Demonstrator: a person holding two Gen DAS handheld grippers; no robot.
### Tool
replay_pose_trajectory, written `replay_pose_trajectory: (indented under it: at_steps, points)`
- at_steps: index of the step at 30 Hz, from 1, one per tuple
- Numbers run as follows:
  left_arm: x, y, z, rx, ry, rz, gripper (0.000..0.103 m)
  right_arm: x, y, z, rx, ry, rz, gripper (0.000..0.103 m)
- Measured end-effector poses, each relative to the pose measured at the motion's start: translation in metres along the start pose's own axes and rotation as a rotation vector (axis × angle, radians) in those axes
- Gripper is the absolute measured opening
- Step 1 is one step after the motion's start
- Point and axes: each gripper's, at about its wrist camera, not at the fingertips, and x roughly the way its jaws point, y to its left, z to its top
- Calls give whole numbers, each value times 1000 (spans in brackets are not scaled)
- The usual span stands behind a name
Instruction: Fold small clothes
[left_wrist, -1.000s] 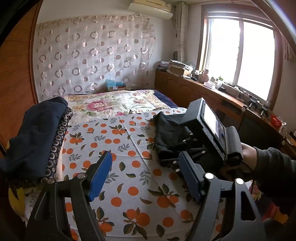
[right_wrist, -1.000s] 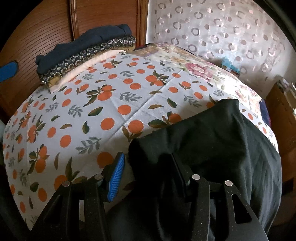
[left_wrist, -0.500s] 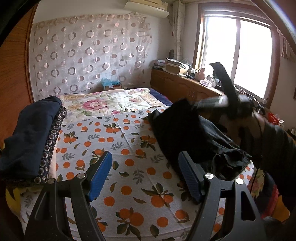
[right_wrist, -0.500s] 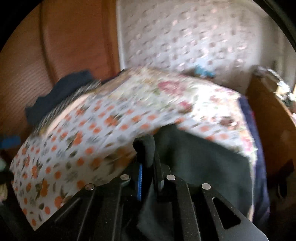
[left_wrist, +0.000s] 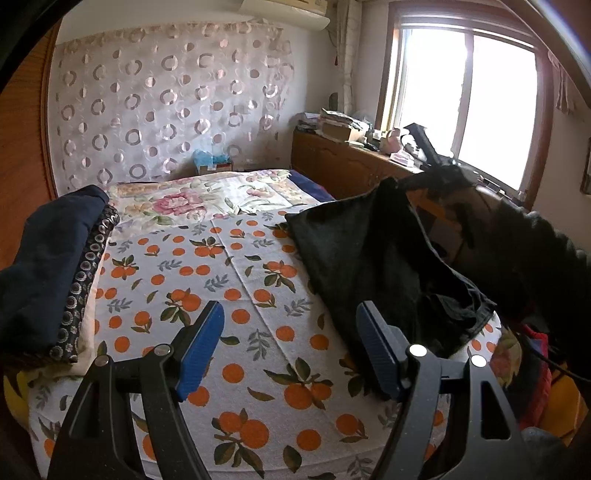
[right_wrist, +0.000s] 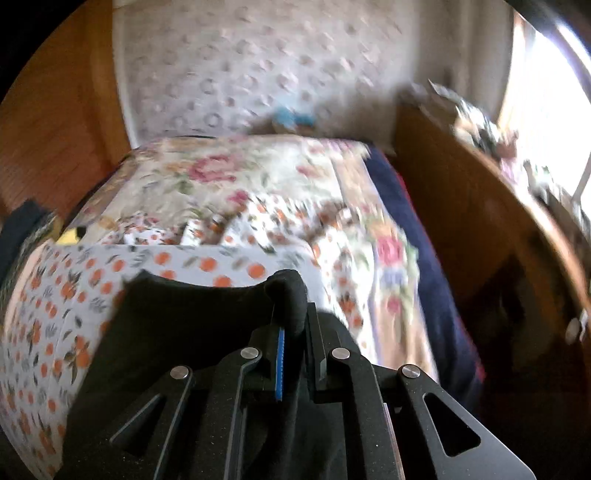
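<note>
Black garment (left_wrist: 373, 254) is hanging by one pinched edge from the right gripper (right_wrist: 291, 332), lower part trailing on the bed (left_wrist: 236, 295). Left gripper (left_wrist: 291, 347) is hovering spread, empty. Thin bite risks slipping; the trailing cloth may bunch. One loose garment, one folded stack (left_wrist: 55, 266), two grippers.

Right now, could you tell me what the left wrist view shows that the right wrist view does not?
Only the left wrist view shows the open left gripper over the orange-print sheet and the whole stack of folded clothes. Only the right wrist view shows the right gripper shut on the black garment. Both show that garment, the sheet, and the floral bedspread.
</note>
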Motion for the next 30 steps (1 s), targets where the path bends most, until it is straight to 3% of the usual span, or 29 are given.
replay_pose_trajectory:
  at_steps: [3, 7, 12, 20, 24, 30]
  points:
    - [2, -2, -1, 5, 8, -1, 75, 24, -1, -5, 50, 42, -23, 9]
    - [4, -6, -2, 9, 15, -8, 75, 36, -3, 1, 9, 40, -83, 22]
    - [8, -11, -5, 14, 28, -16, 75, 11, -4, -4, -3, 1, -61, 30]
    - [14, -24, -9, 26, 46, -34, 75, -66, 6, -93, -80, -76, 54, 30]
    - [20, -32, -12, 40, 63, -43, 75, -86, 12, -144, -93, -74, 88, 30]
    - [29, -43, -15, 55, 88, -56, 75, -101, 14, -191, -77, -57, 135, 30]
